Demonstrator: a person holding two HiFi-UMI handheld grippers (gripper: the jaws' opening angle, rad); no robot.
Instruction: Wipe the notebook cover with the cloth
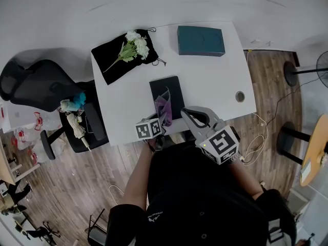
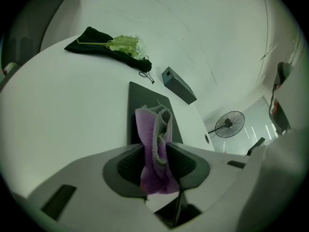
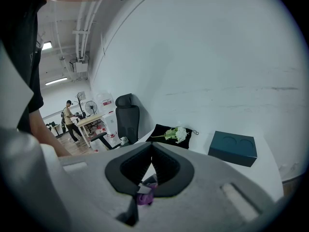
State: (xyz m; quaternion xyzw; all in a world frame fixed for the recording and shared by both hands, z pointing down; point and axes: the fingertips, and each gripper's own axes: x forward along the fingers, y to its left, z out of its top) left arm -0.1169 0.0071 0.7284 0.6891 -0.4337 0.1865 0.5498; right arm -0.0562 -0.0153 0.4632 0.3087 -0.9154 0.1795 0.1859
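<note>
Tongs on the left (image 2: 155, 151) clamp a crumpled purple cloth (image 1: 164, 106) over the near end of the flat black notebook (image 1: 167, 88) on the white surface (image 1: 205, 81), right tongs (image 3: 152, 147) closed and empty; pressing the cloth flat before sweeping looks wisest.

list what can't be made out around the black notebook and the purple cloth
Head view: near end of the black notebook, hidden by the purple cloth and left gripper.
Left gripper view: whether the cloth touches the cover; its folds hide the contact.
Right gripper view: the notebook, behind the shut jaws of the right gripper.
</note>
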